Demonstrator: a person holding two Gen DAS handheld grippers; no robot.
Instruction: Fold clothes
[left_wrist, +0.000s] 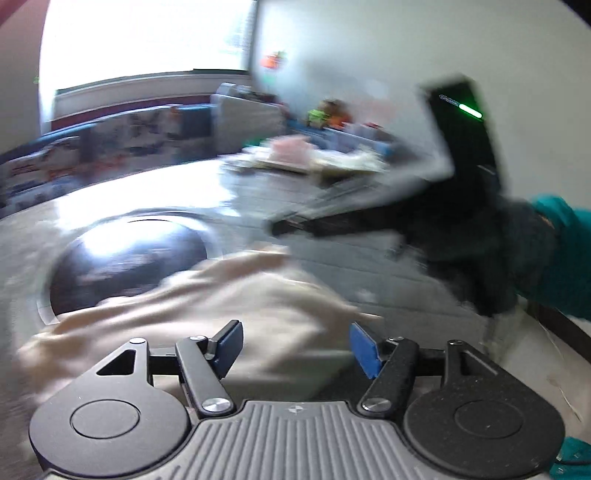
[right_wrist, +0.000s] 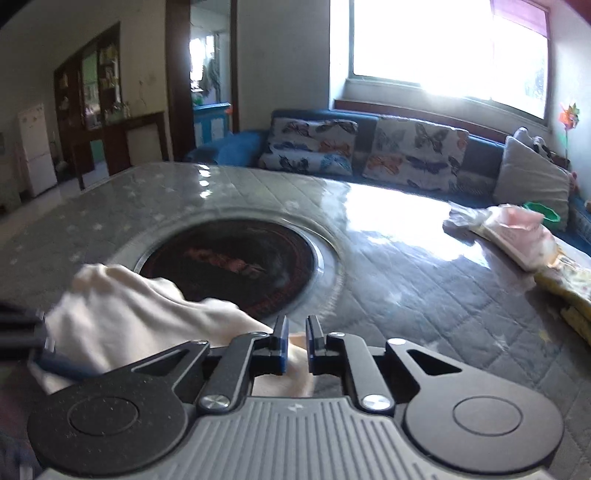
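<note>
Looking through the left wrist camera, the left gripper (left_wrist: 295, 347) hung with its blue pads spread wide, nothing between them, just above the cream garment (left_wrist: 221, 295). That cloth lay bunched on the quilted table (left_wrist: 369, 266), lapping the near rim of the dark round inset (left_wrist: 129, 258). Beyond the inset's right side, the right gripper (left_wrist: 280, 225) swept in blurred, carried by a gloved hand (left_wrist: 517, 254); from here I could not tell how its fingers stood. The open left pads suited a fresh grab at the cloth, I'd judge.

Over to the right wrist camera: the right gripper (right_wrist: 295, 343) had its pads drawn close, a narrow gap left, cream cloth showing behind it; gripped or not, I could not tell. The garment (right_wrist: 140, 317) sat rumpled at the inset's (right_wrist: 229, 269) near-left edge, not yet a neat fold.
</note>
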